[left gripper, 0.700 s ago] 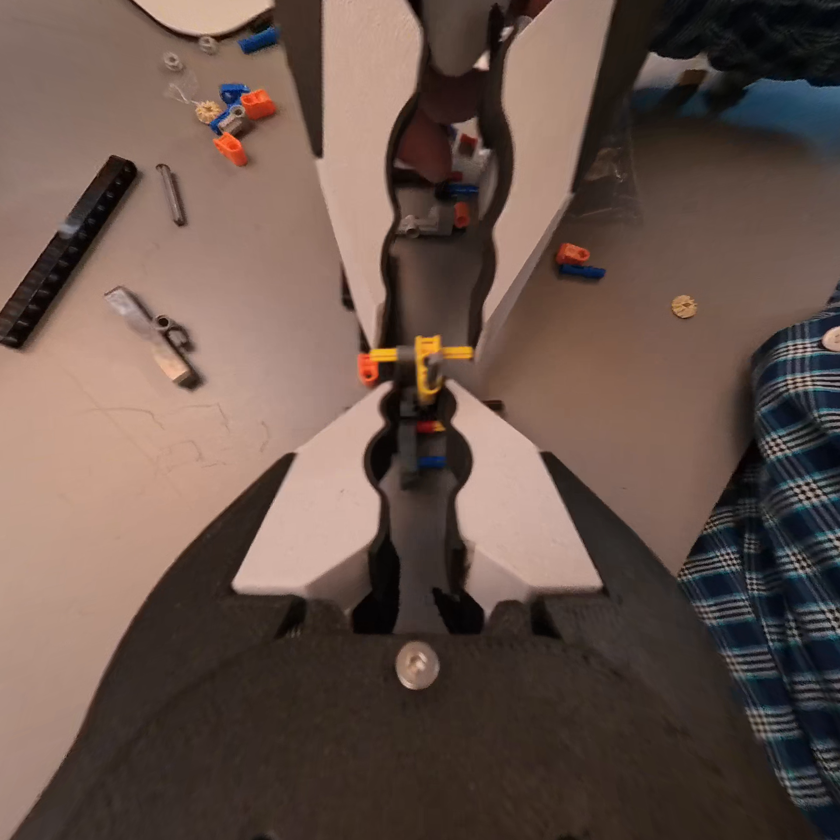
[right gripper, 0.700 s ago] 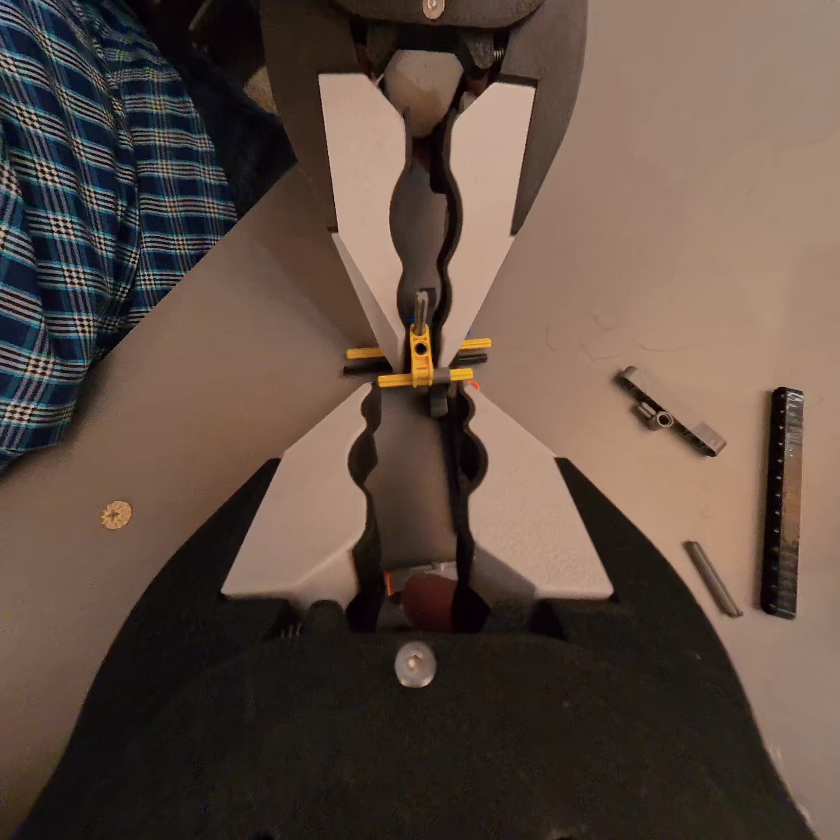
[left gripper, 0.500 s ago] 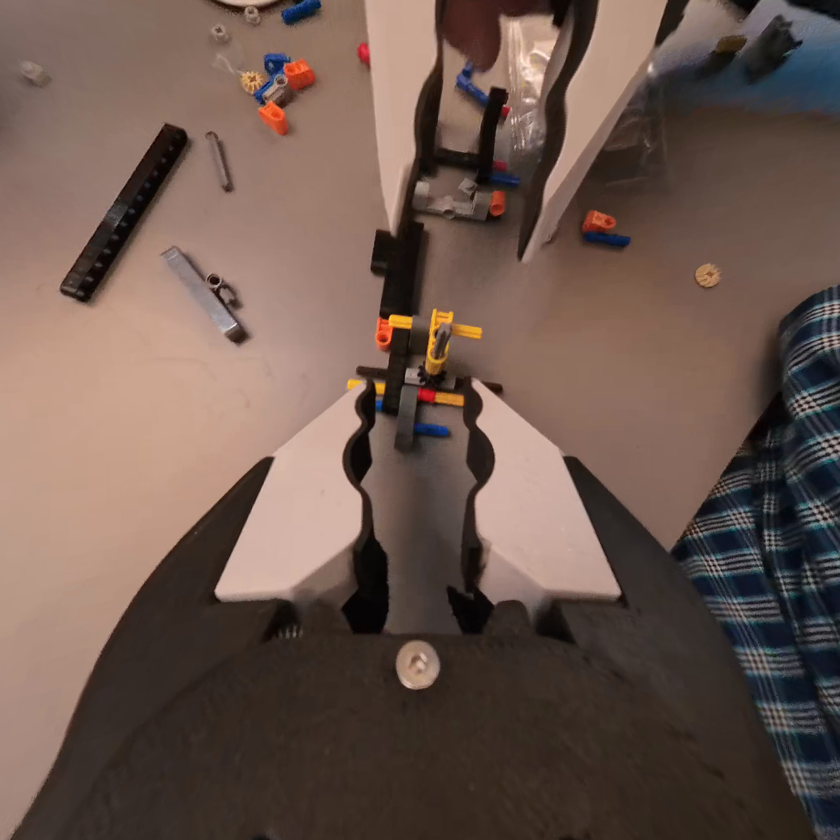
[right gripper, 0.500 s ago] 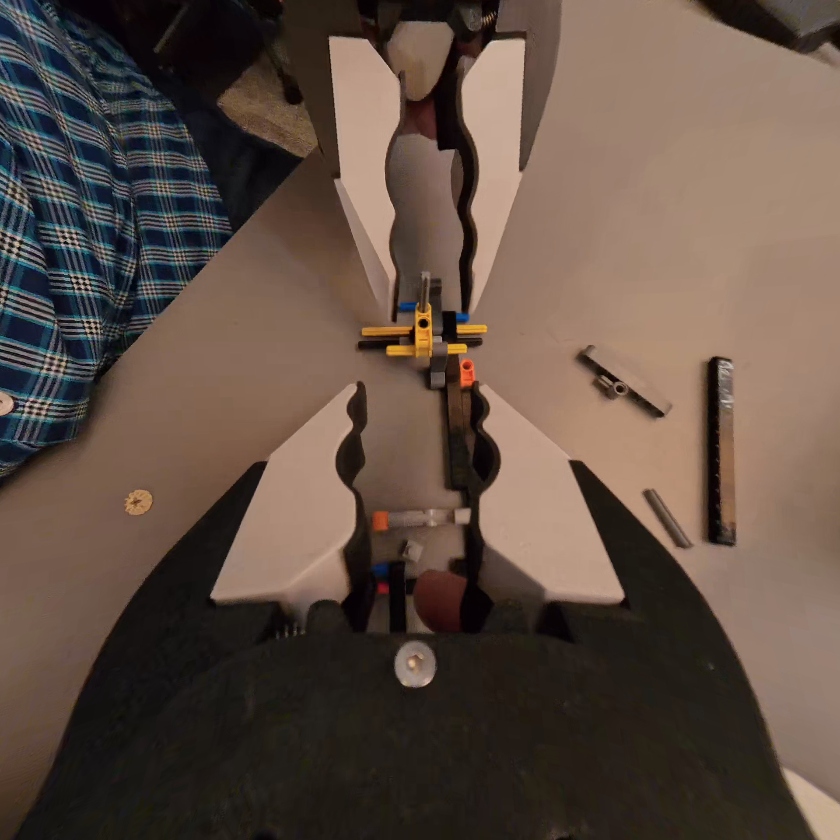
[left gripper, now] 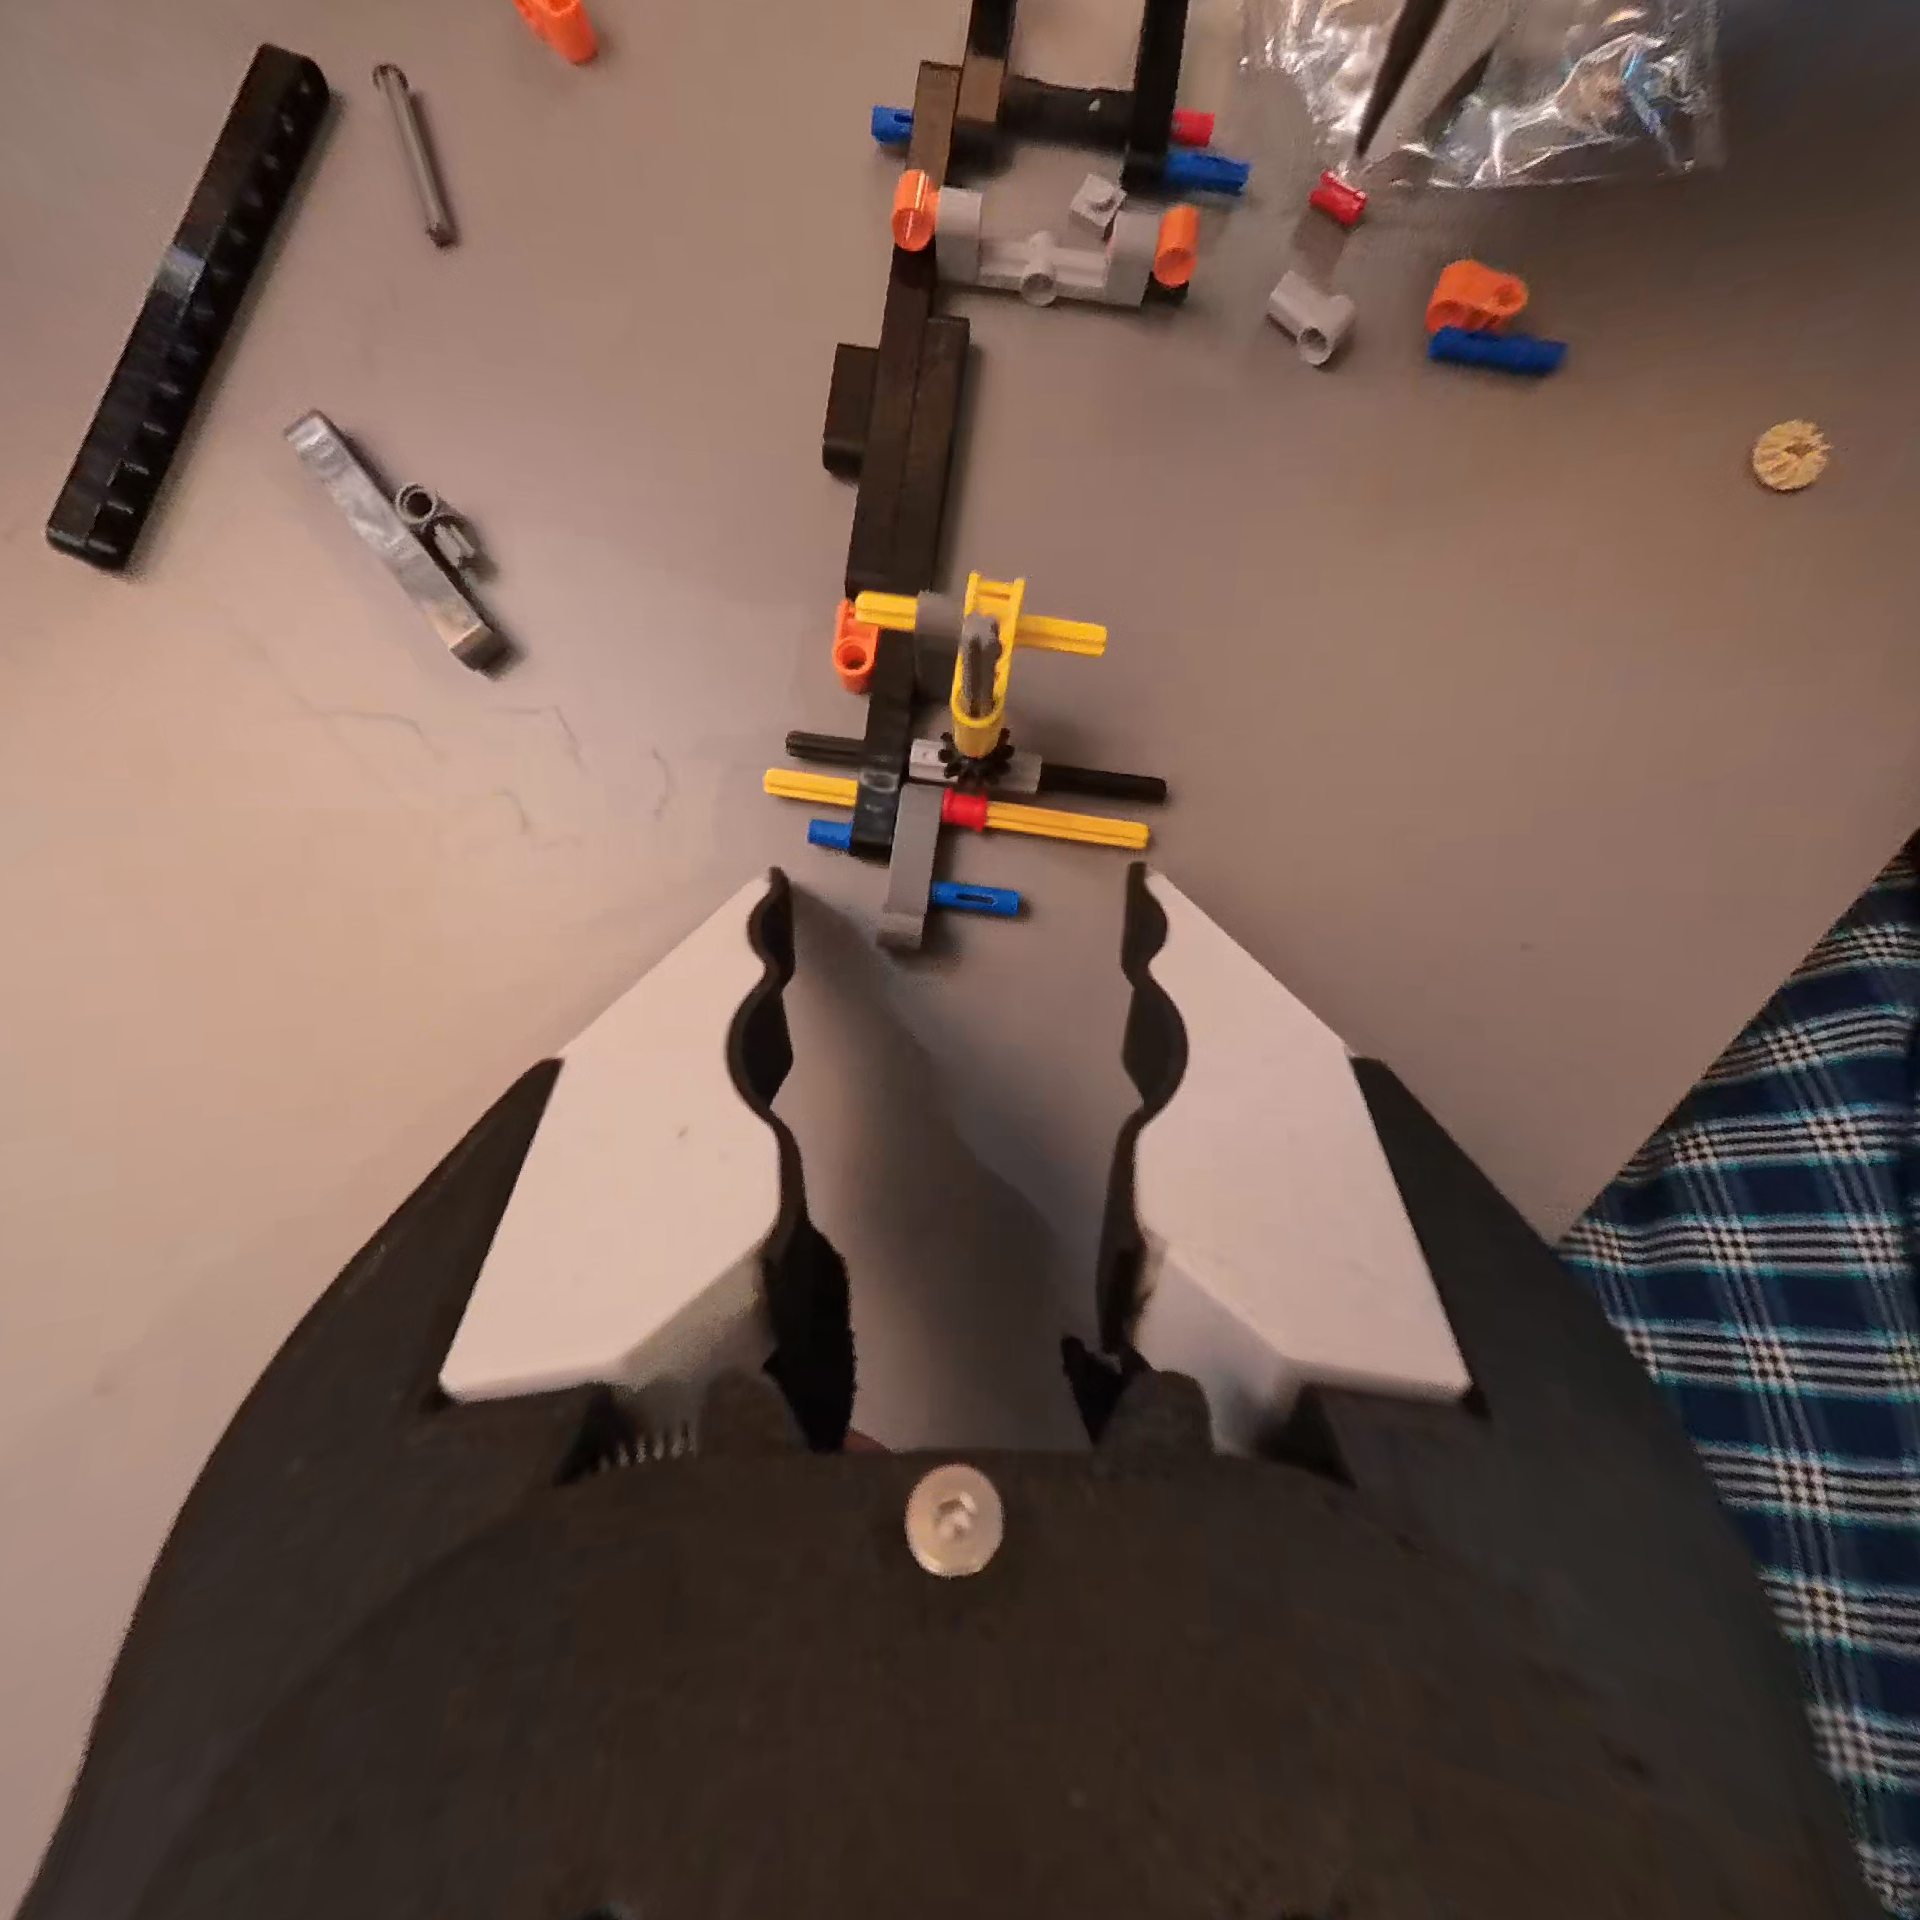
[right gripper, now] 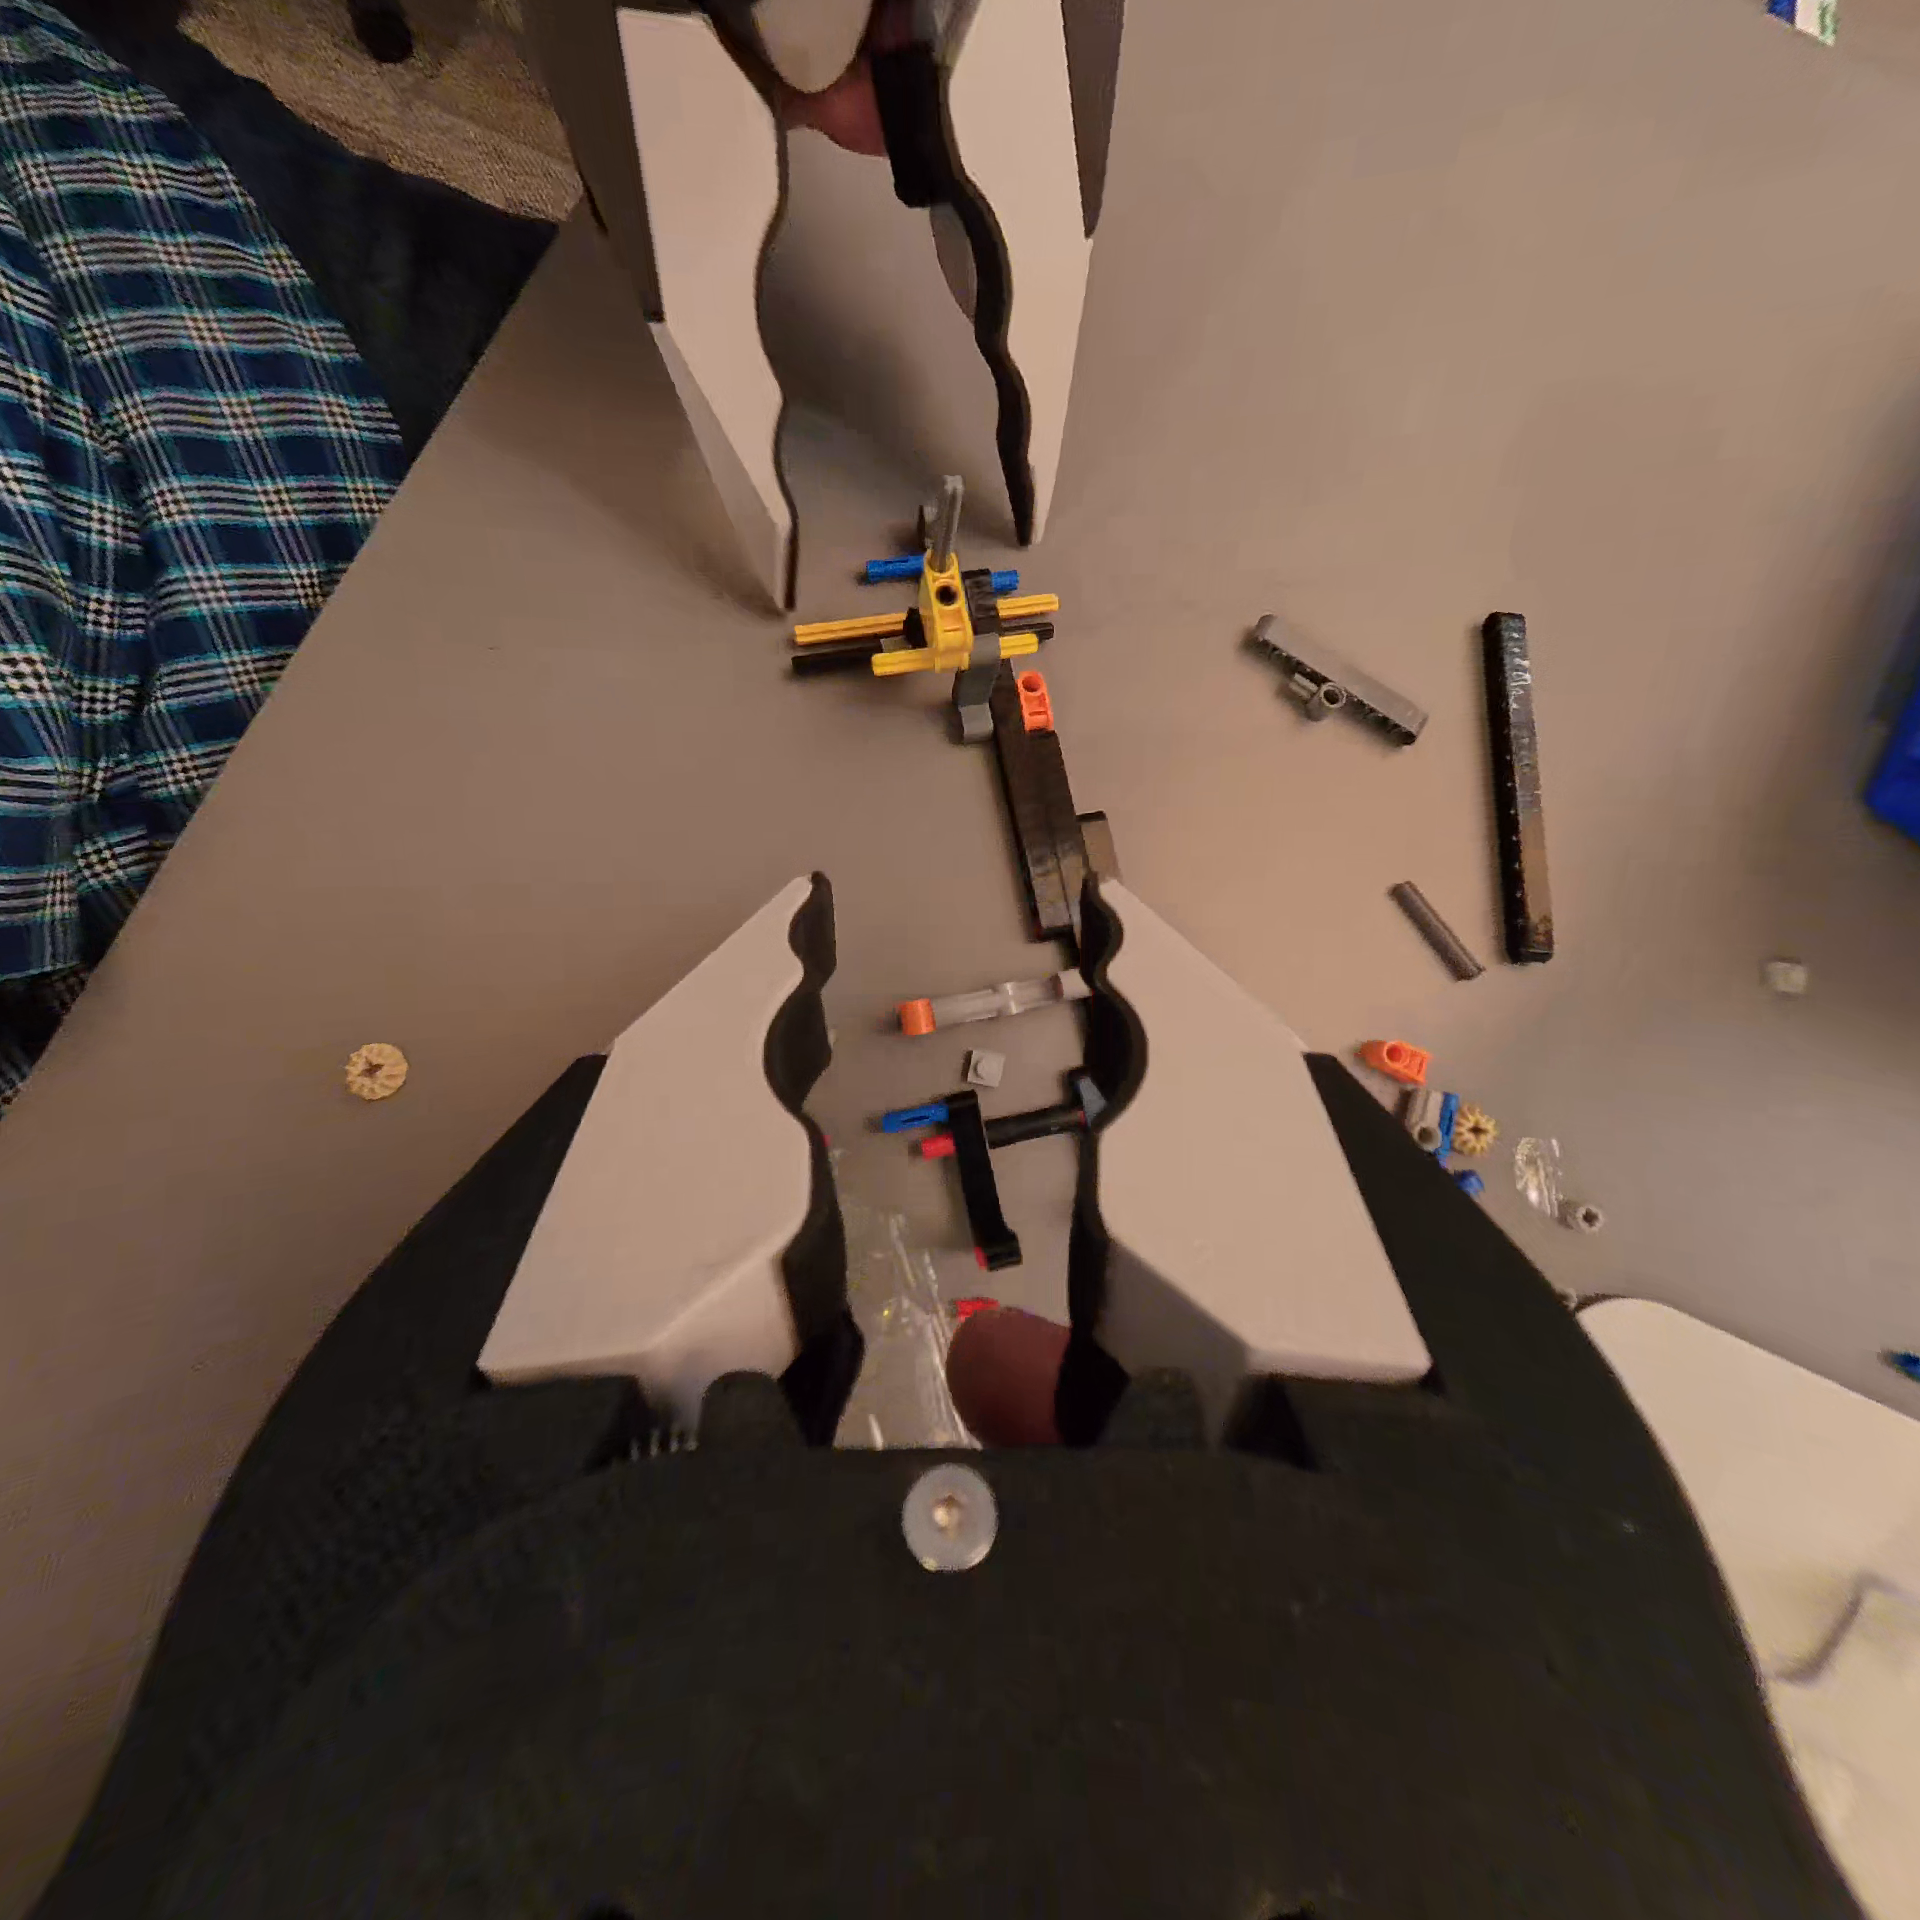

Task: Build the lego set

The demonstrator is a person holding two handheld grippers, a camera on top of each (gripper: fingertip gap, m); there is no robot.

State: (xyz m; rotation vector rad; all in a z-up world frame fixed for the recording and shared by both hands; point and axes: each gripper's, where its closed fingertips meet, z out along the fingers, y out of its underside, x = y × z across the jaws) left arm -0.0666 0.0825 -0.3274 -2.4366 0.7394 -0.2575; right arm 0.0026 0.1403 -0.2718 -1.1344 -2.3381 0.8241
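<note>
Currently both tongs are spread wide and hold nothing. Left gripper point(left gripper: 954, 883) points down over the grey table point(left gripper: 520, 935), tips just short of the near end of the lego build point(left gripper: 940, 727), not touching it. Right gripper point(right gripper: 951, 894) faces it from the opposite side, tips farther back, over the black frame section of the build; its right finger overlaps the long black beam in view, contact cannot be told. The build lies flat on the table between the two grippers, with a yellow upright piece point(left gripper: 982, 665) carrying a grey pin and yellow cross axles. Left view only: a clear plastic bag point(left gripper: 1496, 94) at the far right, a grey connector point(left gripper: 1311, 317), an orange and blue pair point(left gripper: 1486, 317). Right view only: the left gripper's fingers point(right gripper: 717, 343) from the front, standing just behind the build; a small cluster of loose parts point(right gripper: 1439, 1117) by the right finger; a white sheet point(right gripper: 1766, 1475) at lower right; the table edge at upper left with carpet beyond. Both views: loose black beam point(left gripper: 187, 312), grey beam point(left gripper: 400, 540), grey rod point(left gripper: 416, 156), tan gear point(left gripper: 1790, 454), plaid cloth point(left gripper: 1766, 1299) at the table edge. Open tabletop lies between the build and the tan gear; the beam side is more cluttered.
</note>
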